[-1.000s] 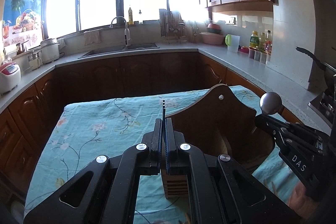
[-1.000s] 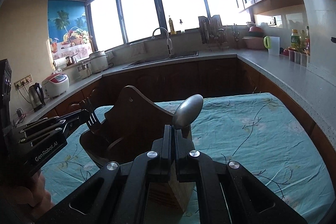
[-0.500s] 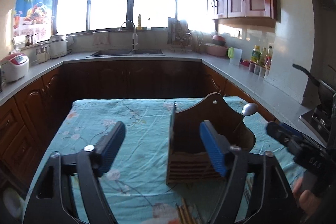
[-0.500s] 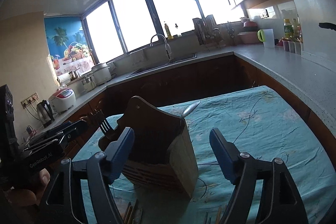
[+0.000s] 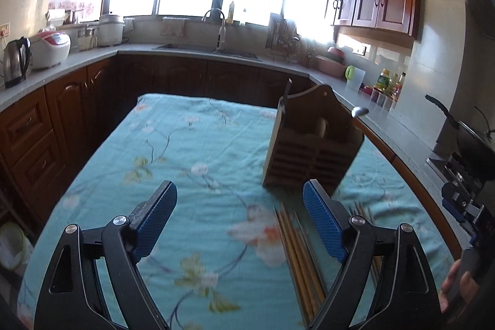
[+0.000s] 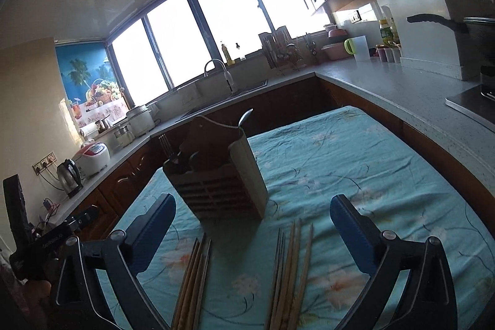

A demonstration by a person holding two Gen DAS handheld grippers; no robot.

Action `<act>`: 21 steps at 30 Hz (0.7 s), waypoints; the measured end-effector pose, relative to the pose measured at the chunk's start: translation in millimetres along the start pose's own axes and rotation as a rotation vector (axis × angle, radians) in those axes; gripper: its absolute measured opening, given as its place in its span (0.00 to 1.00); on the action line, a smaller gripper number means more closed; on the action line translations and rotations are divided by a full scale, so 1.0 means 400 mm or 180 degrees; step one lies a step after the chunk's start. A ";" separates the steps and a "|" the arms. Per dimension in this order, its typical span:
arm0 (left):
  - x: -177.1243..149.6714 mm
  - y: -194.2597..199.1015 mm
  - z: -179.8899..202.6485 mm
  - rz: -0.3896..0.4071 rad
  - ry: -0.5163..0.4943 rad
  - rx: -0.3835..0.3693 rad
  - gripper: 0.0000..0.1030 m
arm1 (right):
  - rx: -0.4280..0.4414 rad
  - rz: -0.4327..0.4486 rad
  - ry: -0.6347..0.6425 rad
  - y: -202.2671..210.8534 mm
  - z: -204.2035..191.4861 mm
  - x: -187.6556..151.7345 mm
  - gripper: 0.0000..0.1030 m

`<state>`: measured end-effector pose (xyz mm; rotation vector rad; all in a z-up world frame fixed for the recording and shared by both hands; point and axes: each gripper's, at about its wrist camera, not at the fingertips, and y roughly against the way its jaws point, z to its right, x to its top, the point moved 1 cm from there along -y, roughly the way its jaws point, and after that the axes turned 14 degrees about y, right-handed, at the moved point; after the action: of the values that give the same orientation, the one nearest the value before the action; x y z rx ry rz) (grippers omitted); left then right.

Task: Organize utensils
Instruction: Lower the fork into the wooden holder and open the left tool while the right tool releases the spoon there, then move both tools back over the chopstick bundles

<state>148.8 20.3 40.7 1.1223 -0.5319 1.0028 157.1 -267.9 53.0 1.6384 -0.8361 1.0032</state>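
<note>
A wooden utensil holder stands on the turquoise floral tablecloth. A fork and a spoon stick up out of it. My left gripper hangs short of the holder, its jaws opening with nothing between them. Wooden chopsticks lie on the cloth under its right finger. In the right wrist view the holder carries the spoon and the fork. My right gripper is also opening and empty. Two chopstick bundles lie below it.
Grey countertops run around the table, with a sink and tap at the back. A kettle and a rice cooker stand on the left, and bottles and a jug on the right. A pan handle juts out at the right.
Both grippers were shut, the left on the fork, the right on the spoon, at the holder. Both have opened and drawn back; the utensils stay in the holder and chopsticks have come into view.
</note>
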 end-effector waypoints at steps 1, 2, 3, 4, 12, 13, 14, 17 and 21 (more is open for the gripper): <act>-0.014 0.010 -0.005 -0.0020 0.0006 0.0003 0.83 | -0.0002 -0.0017 -0.0011 0.016 -0.005 -0.013 0.98; -0.029 0.023 -0.009 -0.0029 0.0015 -0.0001 0.83 | -0.0015 -0.0025 -0.0016 0.030 -0.005 -0.027 0.98; -0.040 0.033 -0.012 -0.0039 0.0024 -0.0008 0.83 | -0.0039 -0.0022 -0.0024 0.046 -0.006 -0.041 0.98; -0.051 0.043 -0.016 -0.0051 0.0035 -0.0012 0.83 | -0.0059 -0.0024 -0.0031 0.060 -0.008 -0.051 0.98; -0.109 0.078 -0.041 -0.0211 0.0138 -0.0059 0.83 | -0.0129 -0.0073 0.0114 0.141 -0.041 -0.118 0.98; -0.114 0.081 -0.042 -0.0225 0.0142 -0.0058 0.83 | -0.0128 -0.0073 0.0119 0.146 -0.044 -0.125 0.99; -0.121 0.083 -0.044 -0.0243 0.0147 -0.0058 0.83 | -0.0126 -0.0082 0.0118 0.150 -0.047 -0.131 0.99; -0.138 0.089 -0.050 -0.0286 0.0168 -0.0060 0.83 | -0.0124 -0.0142 0.0117 0.152 -0.051 -0.150 0.99; -0.160 0.089 -0.053 -0.0361 0.0174 -0.0052 0.83 | -0.0098 -0.0224 0.0107 0.148 -0.058 -0.172 0.99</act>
<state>84.5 18.0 -0.1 1.0954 -0.4271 0.9266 71.0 -257.4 17.2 1.6094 -0.7629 0.9618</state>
